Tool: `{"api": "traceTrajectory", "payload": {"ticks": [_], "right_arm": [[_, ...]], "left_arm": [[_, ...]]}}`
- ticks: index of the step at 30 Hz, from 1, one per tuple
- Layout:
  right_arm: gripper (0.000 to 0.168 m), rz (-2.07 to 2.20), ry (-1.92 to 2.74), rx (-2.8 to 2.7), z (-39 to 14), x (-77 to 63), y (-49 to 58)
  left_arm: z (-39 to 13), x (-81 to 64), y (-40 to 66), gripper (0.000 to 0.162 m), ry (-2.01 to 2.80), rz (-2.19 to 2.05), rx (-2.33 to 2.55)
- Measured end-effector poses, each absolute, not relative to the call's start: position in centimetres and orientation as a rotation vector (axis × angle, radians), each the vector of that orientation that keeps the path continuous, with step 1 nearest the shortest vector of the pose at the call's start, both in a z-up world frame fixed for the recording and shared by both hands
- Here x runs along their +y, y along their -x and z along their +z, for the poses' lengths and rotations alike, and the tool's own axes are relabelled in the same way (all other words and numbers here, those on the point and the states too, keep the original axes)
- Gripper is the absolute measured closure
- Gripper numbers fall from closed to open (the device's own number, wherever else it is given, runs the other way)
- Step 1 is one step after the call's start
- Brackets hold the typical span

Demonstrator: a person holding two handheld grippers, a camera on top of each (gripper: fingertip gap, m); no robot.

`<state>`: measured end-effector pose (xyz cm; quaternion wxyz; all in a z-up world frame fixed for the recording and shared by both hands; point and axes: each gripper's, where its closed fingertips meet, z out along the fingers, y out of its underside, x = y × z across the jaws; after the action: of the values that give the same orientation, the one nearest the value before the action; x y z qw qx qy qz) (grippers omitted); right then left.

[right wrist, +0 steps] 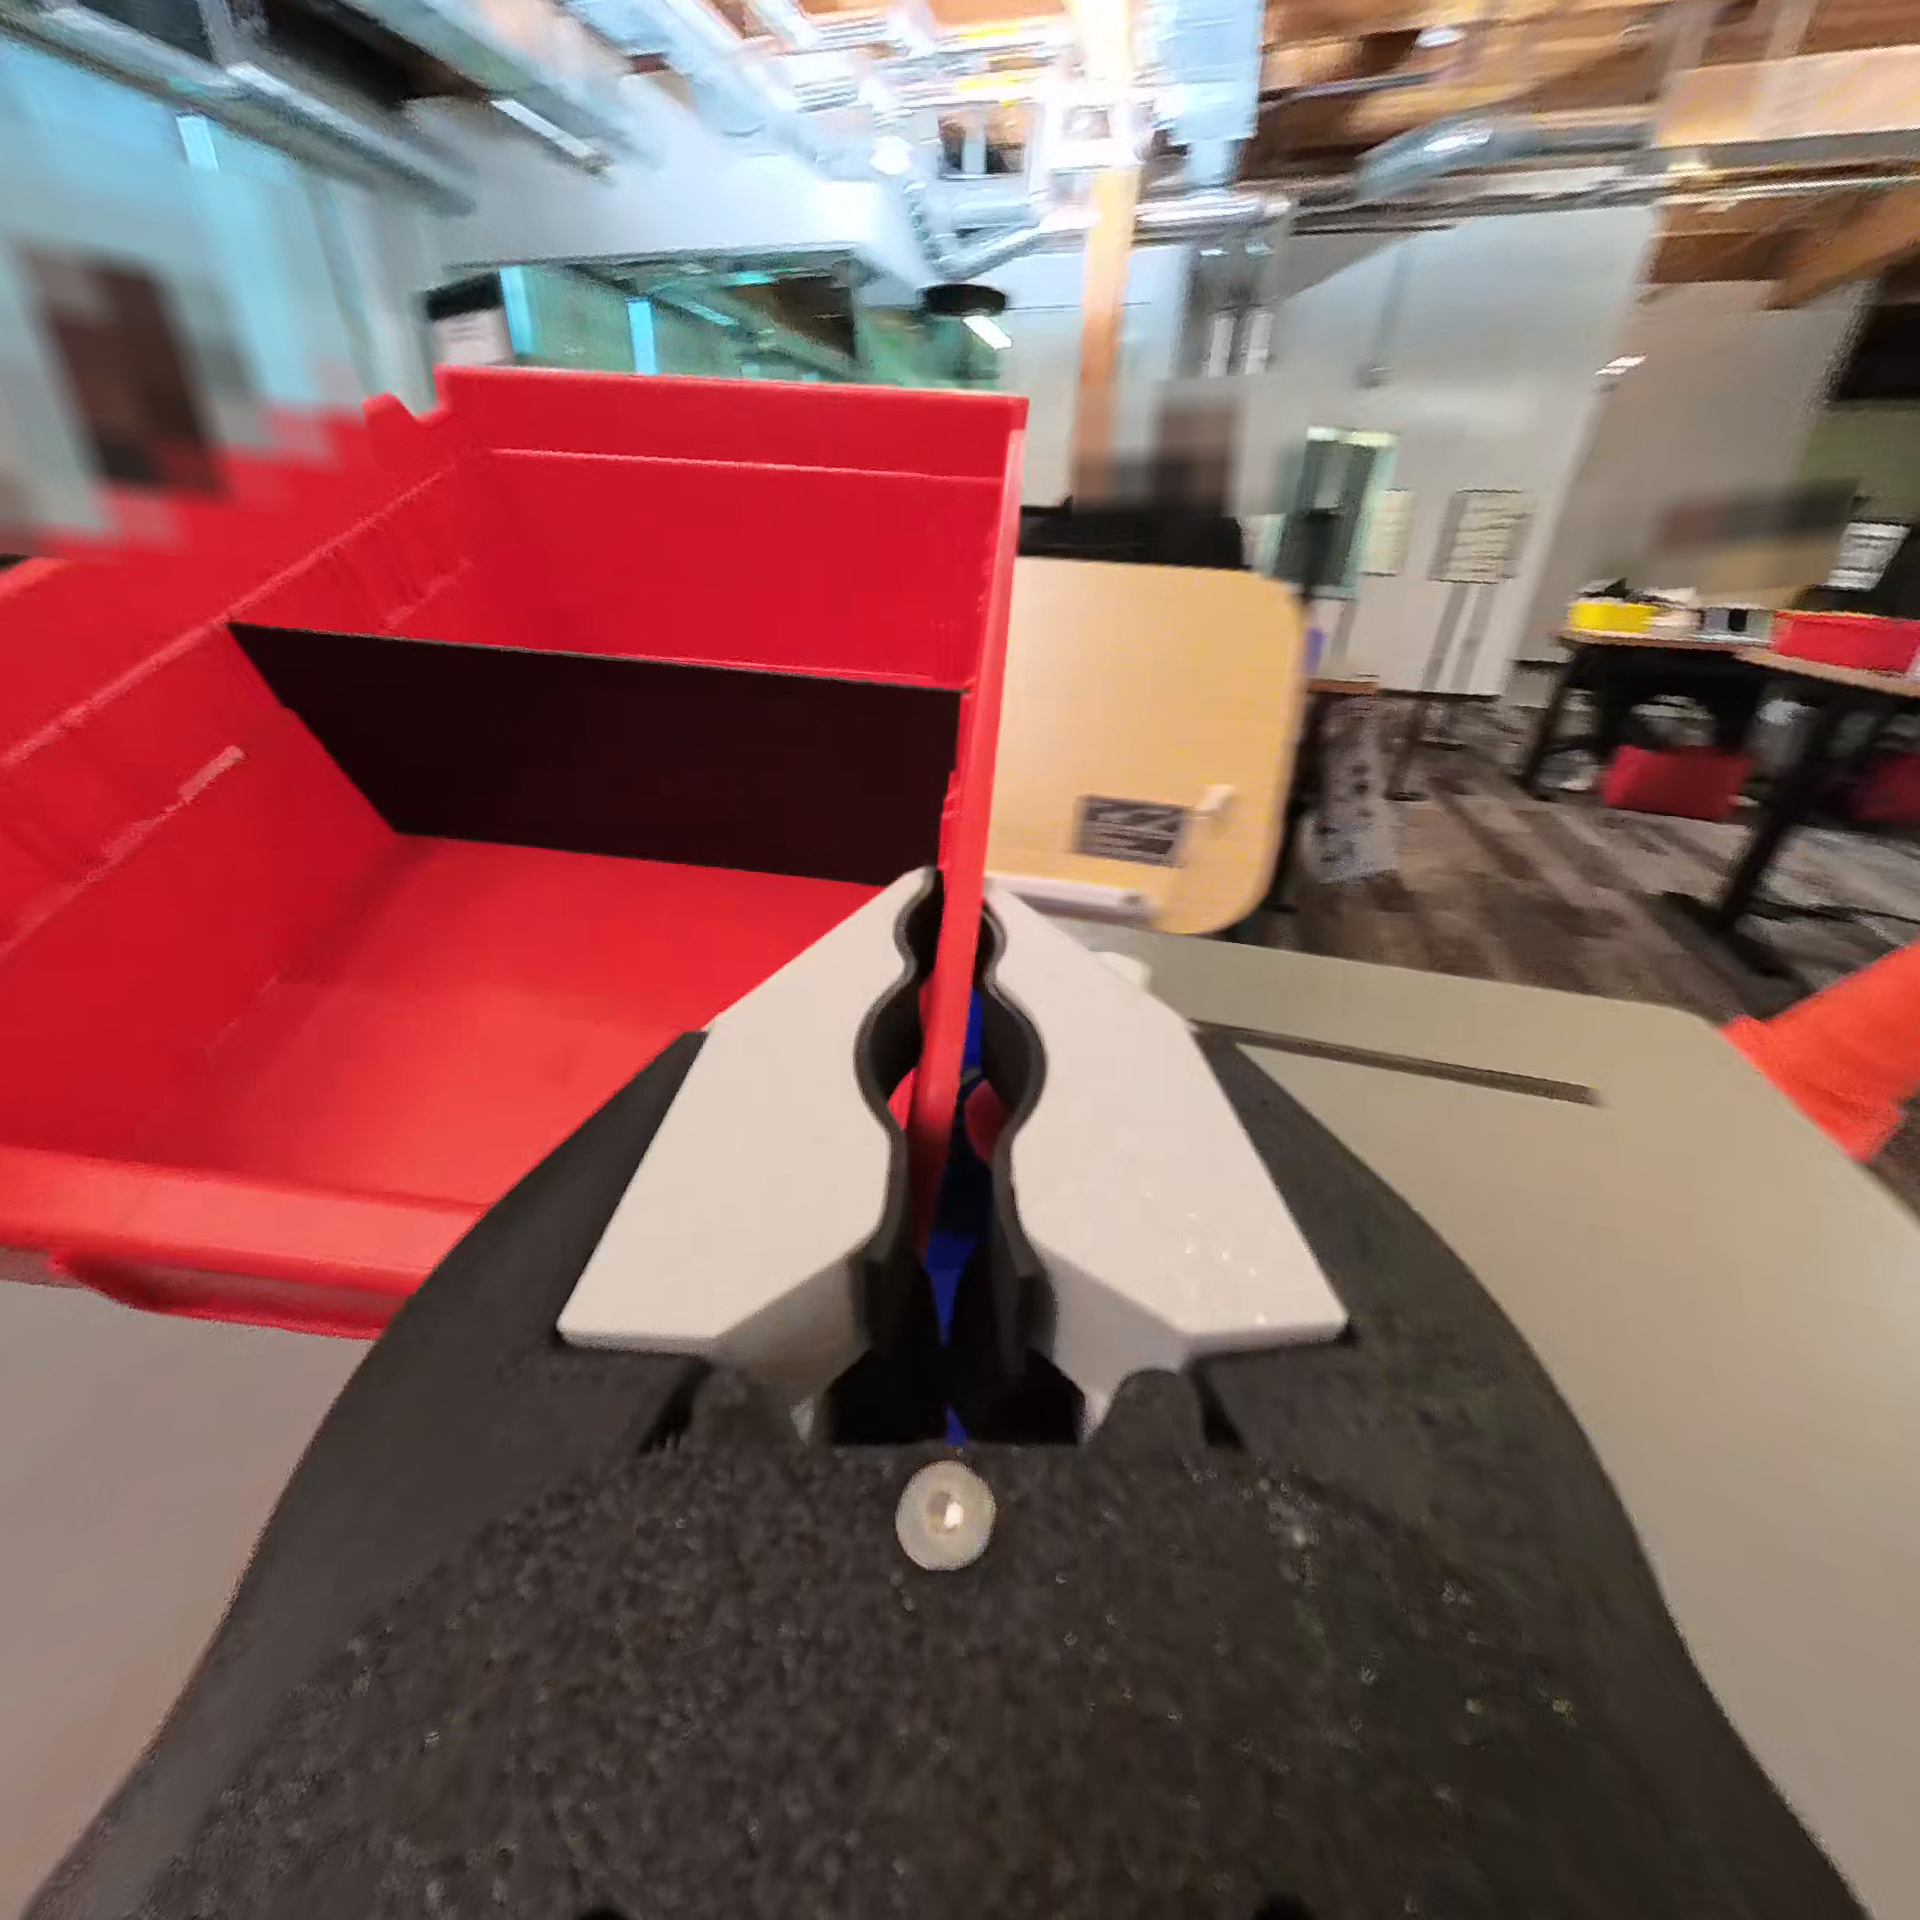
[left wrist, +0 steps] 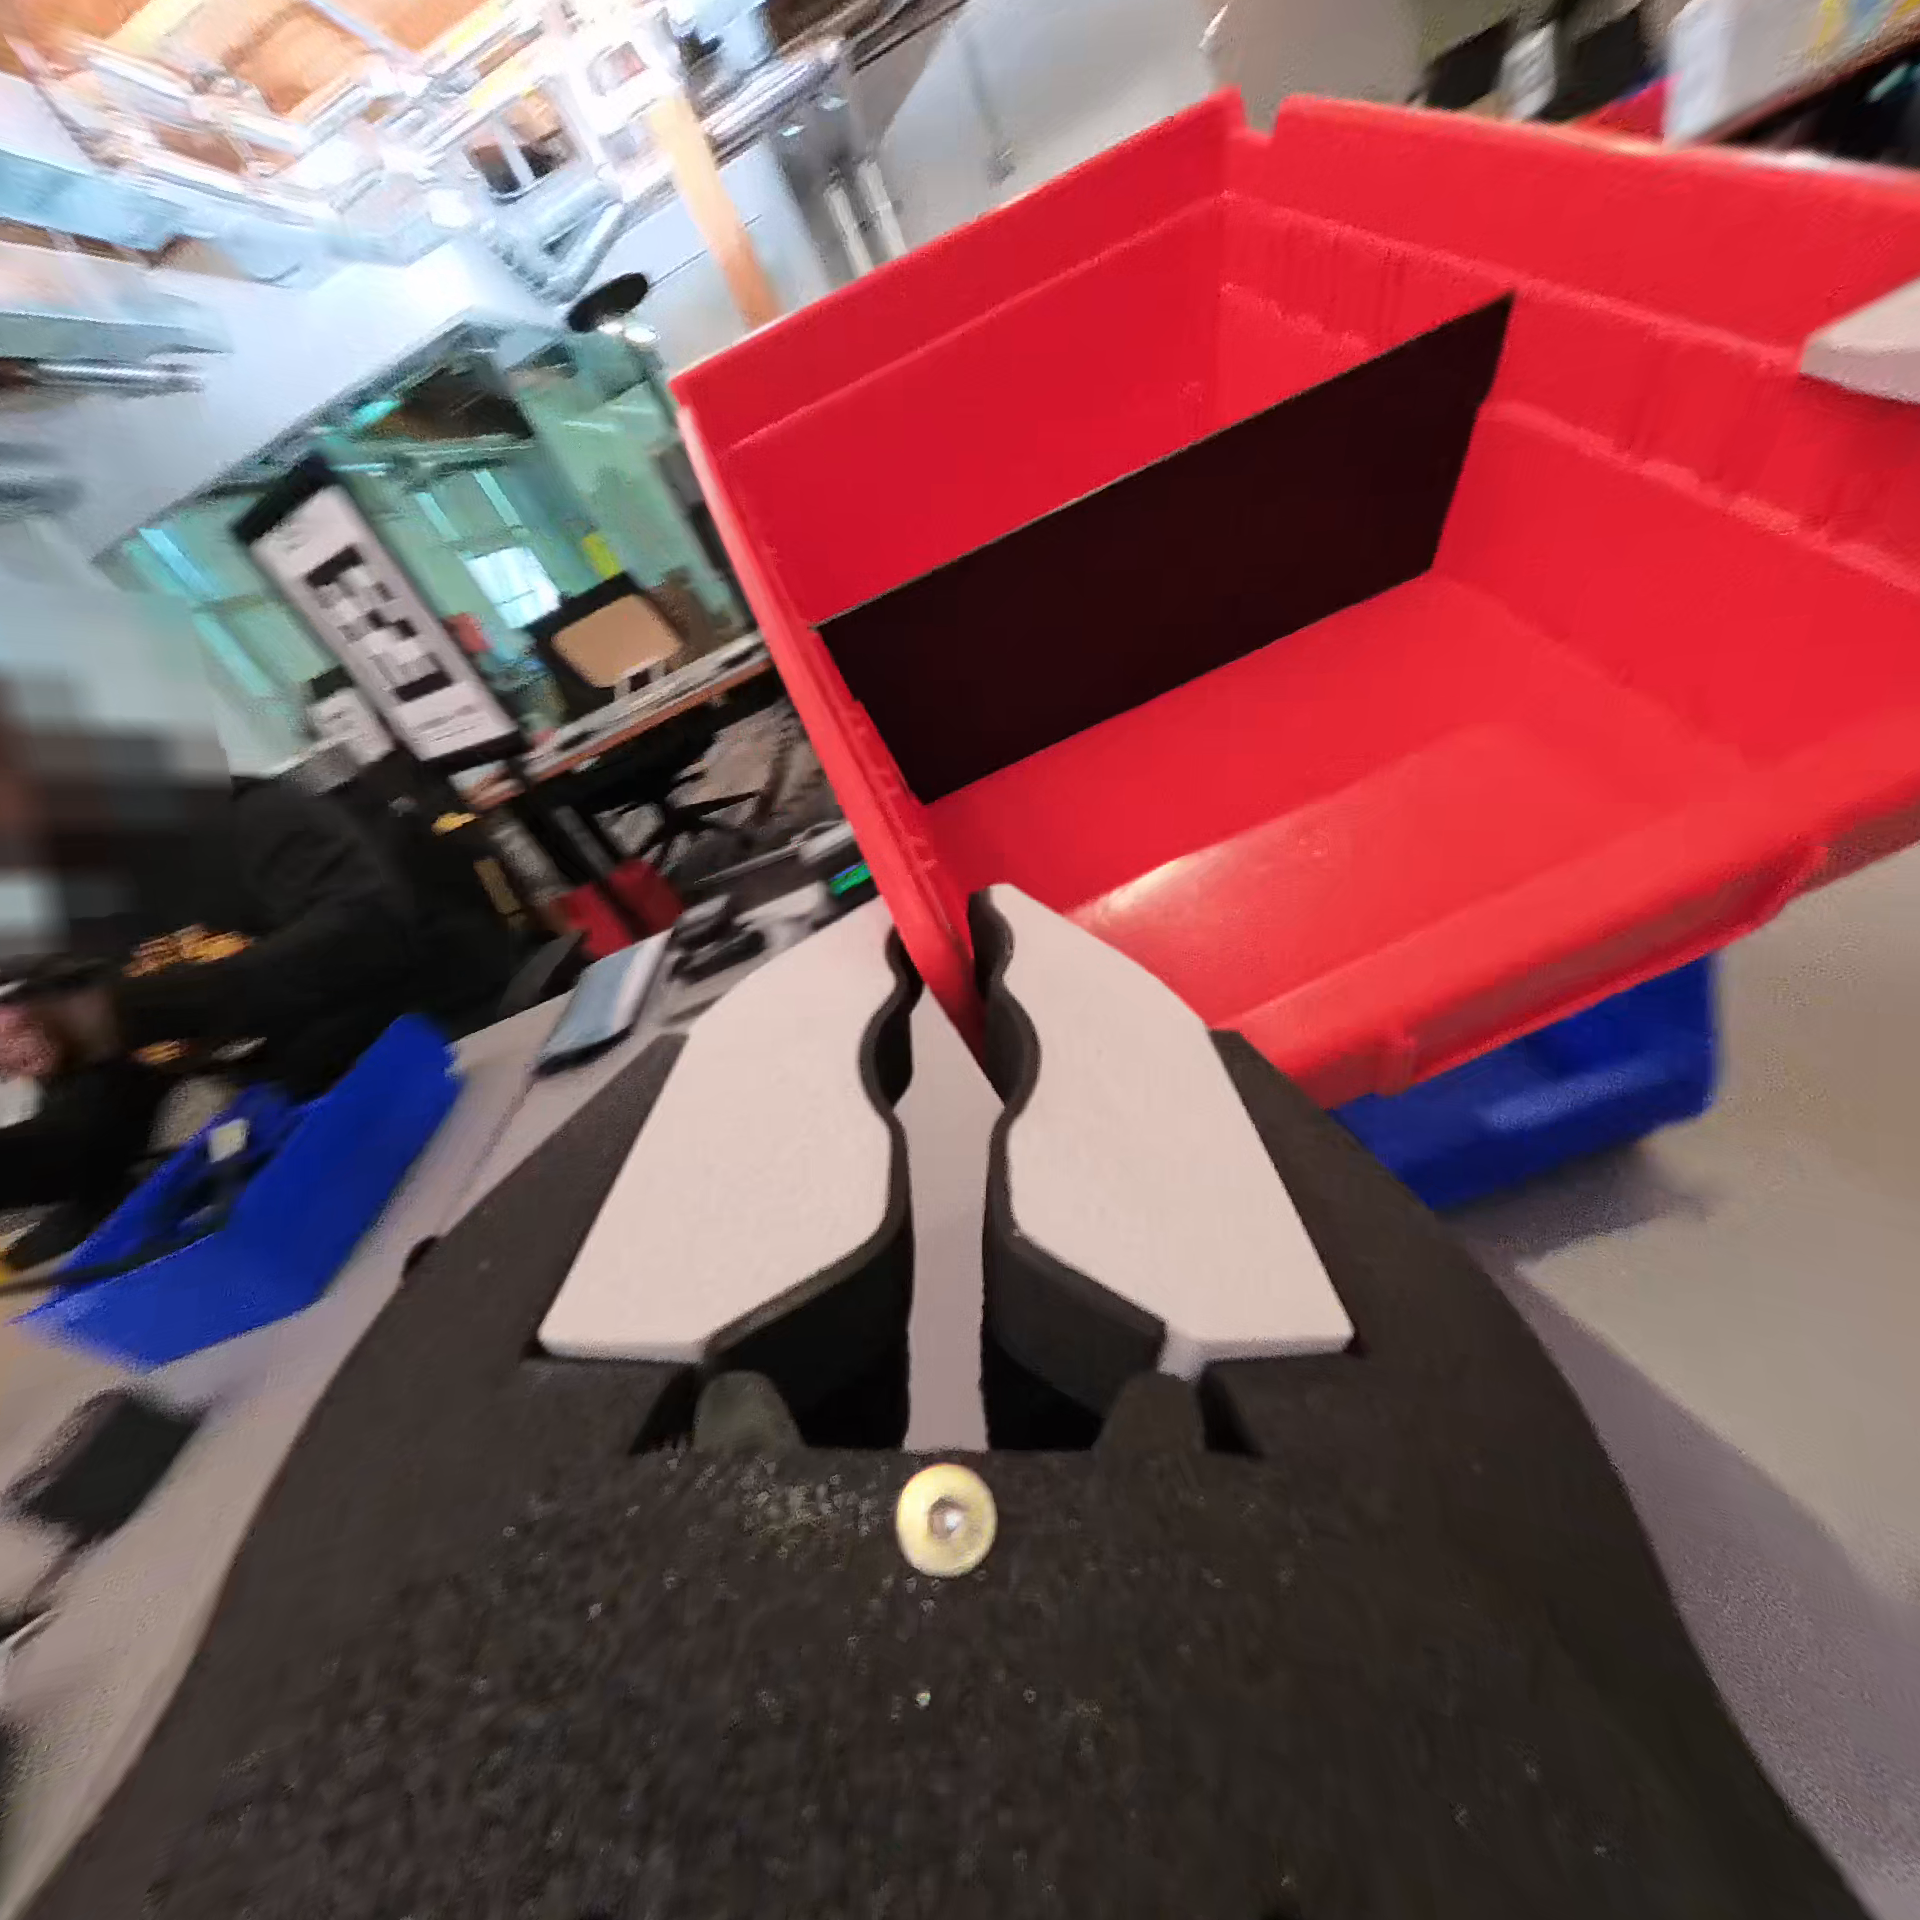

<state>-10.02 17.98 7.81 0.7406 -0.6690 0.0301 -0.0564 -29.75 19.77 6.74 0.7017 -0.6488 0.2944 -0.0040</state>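
Note:
A red plastic bin (left wrist: 1403,790) with a black divider (left wrist: 1164,582) across its inside is held up above a grey table (left wrist: 1766,1091), tilted. My left gripper (left wrist: 951,956) is shut on the bin's left side wall. My right gripper (right wrist: 961,914) is shut on the bin's right side wall; the bin (right wrist: 468,987) fills the left of the right wrist view, with its divider (right wrist: 623,758) across the middle. The bin looks empty. A blue bin (left wrist: 1538,1101) sits under it on the table, and a sliver of blue shows between the right gripper's fingers.
A second blue bin (left wrist: 260,1184) stands at the table's left, beside a person in dark clothes (left wrist: 291,914). An orange object (right wrist: 1839,1060) pokes in at the table's right edge (right wrist: 1558,1195). Desks, chairs and a cardboard panel (right wrist: 1143,727) stand beyond. There is about 20 centimeters between the tips of the two grippers.

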Motion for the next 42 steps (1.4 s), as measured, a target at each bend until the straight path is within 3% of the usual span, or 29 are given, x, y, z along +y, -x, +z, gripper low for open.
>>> {"api": "traceTrajectory", "payload": {"ticks": [4, 10, 15, 20, 23, 25, 29, 32, 35, 40, 42], "right_arm": [[0.167, -0.313, 1.501, 0.221, 7.6, 16.3, -1.7], [0.168, -0.334, 1.732, 0.357, -2.1, 13.4, -15.9], [0.167, -0.313, 1.8, 0.379, -9.1, 12.0, -20.9], [0.167, -0.371, 1.831, 0.407, -11.0, 12.9, -22.8], [0.166, -0.319, 1.806, 0.44, -11.1, 13.5, -23.0], [0.164, -0.42, 1.849, 0.364, -11.2, 13.4, -23.0], [0.164, -0.391, 1.848, 0.386, -11.2, 13.5, -23.1], [0.164, -0.352, 1.807, 0.429, -11.1, 13.7, -23.5], [0.164, -0.296, 1.748, 0.452, -10.9, 13.9, -23.9], [0.144, -0.206, 1.669, 0.574, -10.8, 13.4, -24.7], [0.133, -0.26, 1.586, 0.529, -8.0, 12.5, -24.5]], "left_arm": [[6.4, 21.6, 17.5, 0.156, 1.488, -0.207, 0.729], [-1.7, 20.3, 2.8, 0.157, 1.6, -0.309, 0.802], [-8.2, 18.7, -2.2, 0.157, 1.658, -0.292, 0.822], [-11.9, 19.2, -3.7, 0.156, 1.75, -0.338, 0.818], [-12.0, 18.9, -3.7, 0.154, 1.729, -0.328, 0.854], [-12.4, 18.1, -4.1, 0.136, 1.772, -0.402, 0.93], [-10.6, 16.8, -2.6, 0.135, 1.811, -0.474, 1.066], [-6.6, 13.7, 0.6, 0.144, 1.678, -0.641, 1.166], [-4.6, 14.2, 5.9, 0.14, 1.617, -0.599, 1.221], [-2.1, 20.5, 17.8, 0.134, 1.579, -0.434, 0.956], [-2.6, 22.6, 21.7, 0.128, 1.517, -0.399, 0.878]]}}
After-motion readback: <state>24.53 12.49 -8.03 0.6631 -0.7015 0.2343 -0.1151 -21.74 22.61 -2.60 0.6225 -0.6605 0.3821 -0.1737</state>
